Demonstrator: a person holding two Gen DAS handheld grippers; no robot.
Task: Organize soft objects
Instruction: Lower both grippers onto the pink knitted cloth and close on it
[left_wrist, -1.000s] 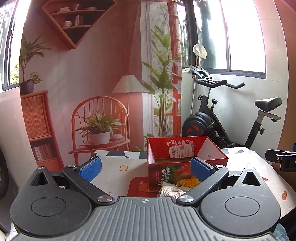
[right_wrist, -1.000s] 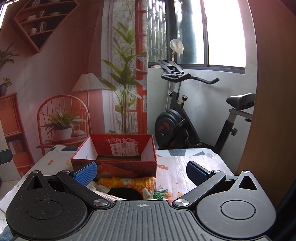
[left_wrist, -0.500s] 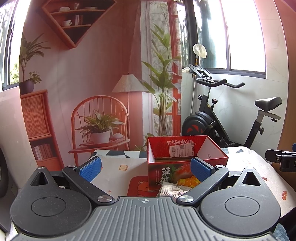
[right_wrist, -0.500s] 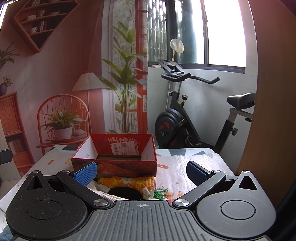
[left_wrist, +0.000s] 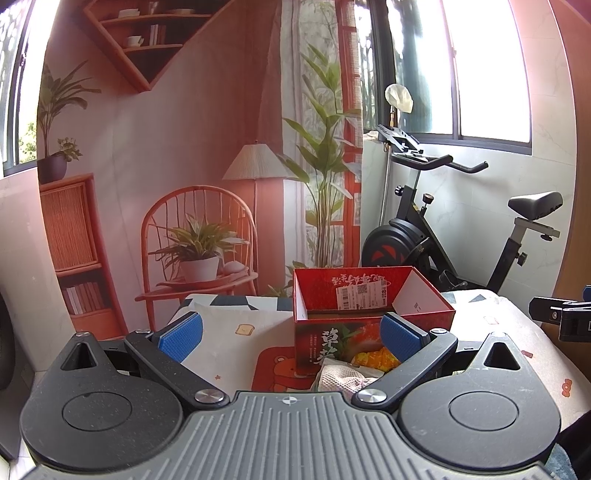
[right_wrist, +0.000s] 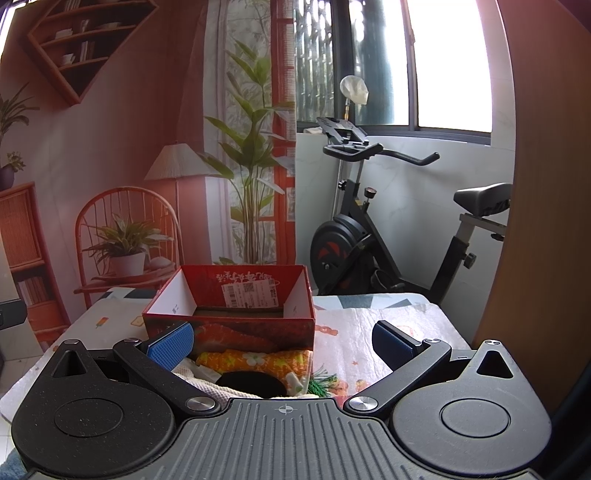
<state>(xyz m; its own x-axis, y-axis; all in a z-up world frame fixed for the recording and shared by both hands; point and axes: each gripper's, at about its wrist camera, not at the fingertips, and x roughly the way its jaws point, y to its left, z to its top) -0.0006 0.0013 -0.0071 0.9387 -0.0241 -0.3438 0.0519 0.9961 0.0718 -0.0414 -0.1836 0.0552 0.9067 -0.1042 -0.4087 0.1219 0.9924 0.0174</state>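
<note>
An open red cardboard box (left_wrist: 369, 317) (right_wrist: 236, 325) stands on the table with a patterned cloth. In front of it lie soft items: an orange flowered cloth (right_wrist: 255, 360) (left_wrist: 375, 358), a cream knitted cloth (left_wrist: 338, 378) (right_wrist: 207, 386), a black round item (right_wrist: 251, 384) and a green tassel (right_wrist: 323, 384). My left gripper (left_wrist: 290, 334) is open and empty, just left of and before the pile. My right gripper (right_wrist: 282, 338) is open and empty, held over the pile. The box's inside looks empty from here.
An exercise bike (right_wrist: 373, 236) (left_wrist: 443, 229) stands behind the table at the right. A printed backdrop wall (left_wrist: 184, 166) is behind the table. A brown panel (right_wrist: 546, 221) rises at the right. The right gripper's tip (left_wrist: 561, 314) shows at the left wrist view's right edge.
</note>
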